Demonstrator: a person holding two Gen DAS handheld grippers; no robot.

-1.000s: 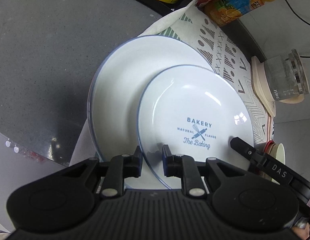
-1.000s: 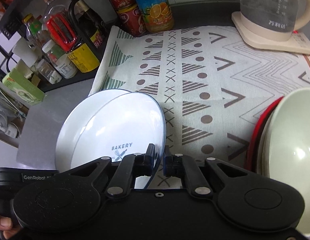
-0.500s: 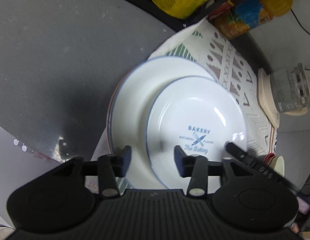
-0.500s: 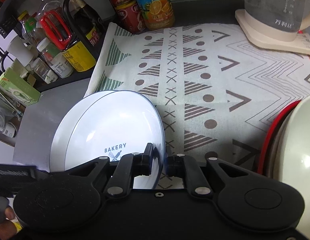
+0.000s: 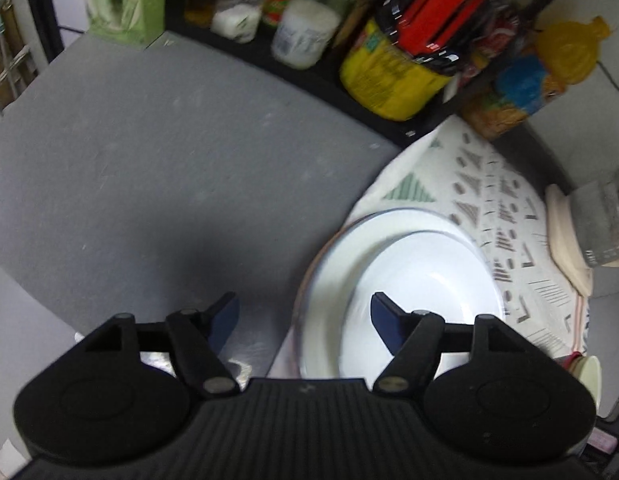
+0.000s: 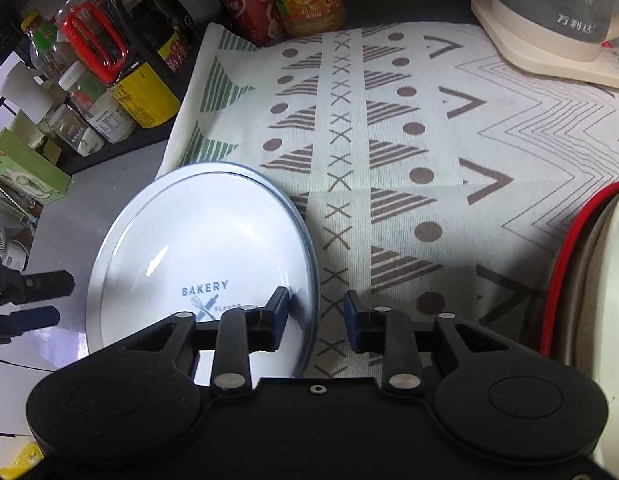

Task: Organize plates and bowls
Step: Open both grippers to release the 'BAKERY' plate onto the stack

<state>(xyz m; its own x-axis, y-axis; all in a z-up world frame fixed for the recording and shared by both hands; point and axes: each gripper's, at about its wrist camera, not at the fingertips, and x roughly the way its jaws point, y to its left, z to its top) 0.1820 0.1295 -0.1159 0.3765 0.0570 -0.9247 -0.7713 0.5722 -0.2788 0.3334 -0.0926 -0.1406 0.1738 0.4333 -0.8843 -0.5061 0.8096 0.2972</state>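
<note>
Patterned cloth (image 6: 389, 152): spread over the counter, carrying the plates at its left edge and the kettle base at its far right corner.
Grey counter (image 5: 157, 184): bare to the left of the cloth.
Large plate (image 5: 329, 272): lies flat on the cloth's left edge, blue-rimmed.
Small plate (image 6: 201, 248): white, printed BAKERY, nested flat on the large plate.
Bowls (image 6: 613, 280): a pale one inside a red-rimmed one, at the right edge of the cloth.
Left gripper (image 5: 305, 312): raised above the counter, tilted down, jaws wide apart and holding nothing; its right finger overlaps the plates in view.
Right gripper (image 6: 315, 312): low over the cloth, jaws apart, straddling the plates' right rim; contact cannot be judged.
</note>
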